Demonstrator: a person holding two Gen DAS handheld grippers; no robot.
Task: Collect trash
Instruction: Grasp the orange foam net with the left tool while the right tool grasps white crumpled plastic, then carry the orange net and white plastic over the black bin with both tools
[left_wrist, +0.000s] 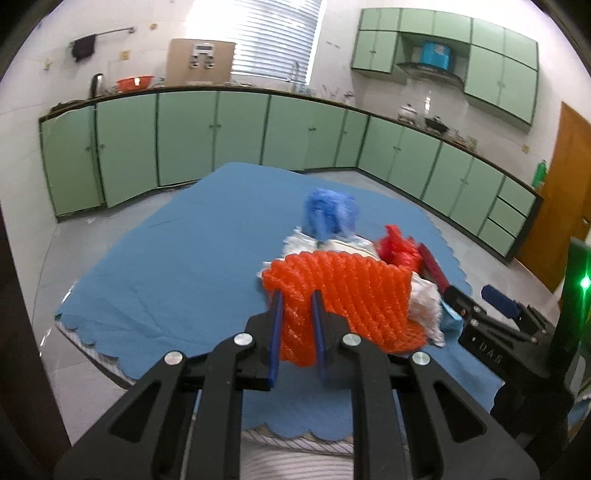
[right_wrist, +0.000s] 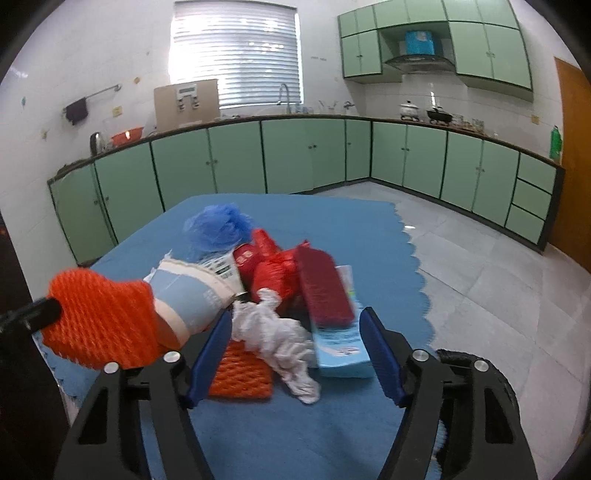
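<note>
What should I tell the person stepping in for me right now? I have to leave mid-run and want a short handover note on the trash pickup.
Left gripper: shut on an orange foam net, lifted off the blue cloth.
Right gripper: open, jaws either side of a crumpled white tissue, pads not touching it.
Still piled on the cloth: second orange net, blue bag, red bag, dark red box, light blue box, paper cup.
Done: one net picked up. Left: everything else; no bin in view.

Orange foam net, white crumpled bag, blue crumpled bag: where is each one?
Orange foam net (left_wrist: 343, 291): left wrist view, middle of its mesh.
White crumpled bag (right_wrist: 280, 343): right wrist view, its twisted middle.
Blue crumpled bag (right_wrist: 218, 229): right wrist view, its bunched centre.
</note>
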